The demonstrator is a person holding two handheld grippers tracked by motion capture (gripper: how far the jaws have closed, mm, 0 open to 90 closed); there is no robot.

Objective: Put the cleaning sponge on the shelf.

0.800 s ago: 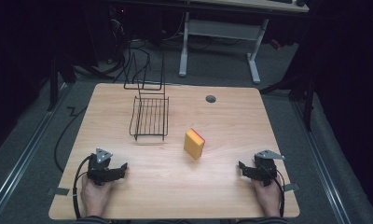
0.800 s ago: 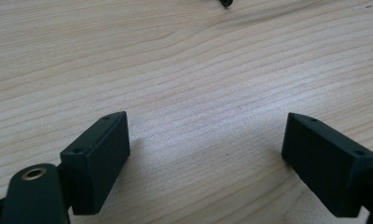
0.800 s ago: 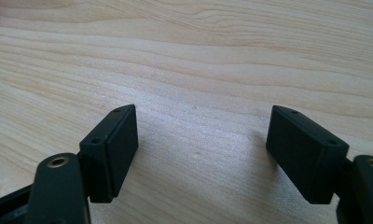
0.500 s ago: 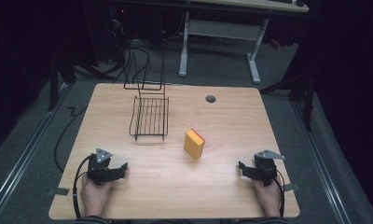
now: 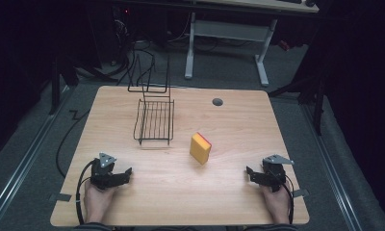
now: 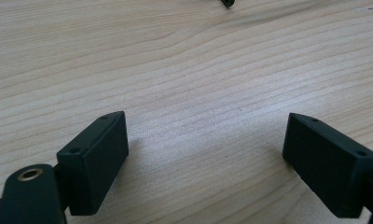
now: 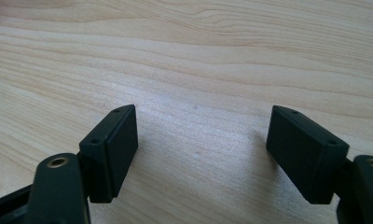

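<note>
An orange block (image 5: 200, 148) with a pink top edge stands upright near the middle of the wooden table (image 5: 229, 125). A black wire rack (image 5: 154, 120) sits behind and to its left. My left gripper (image 5: 127, 173) rests at the front left, open, with bare wood between its fingers (image 6: 98, 161). At the front right my right gripper (image 5: 250, 173) rests open too, and its fingers (image 7: 112, 149) hold nothing. Both grippers point inward, toward the table's middle.
A round grommet hole (image 5: 217, 102) lies near the table's far edge. A second wire frame (image 5: 149, 72) stands at the far left edge behind the rack. A desk frame (image 5: 226, 33) stands on the floor beyond.
</note>
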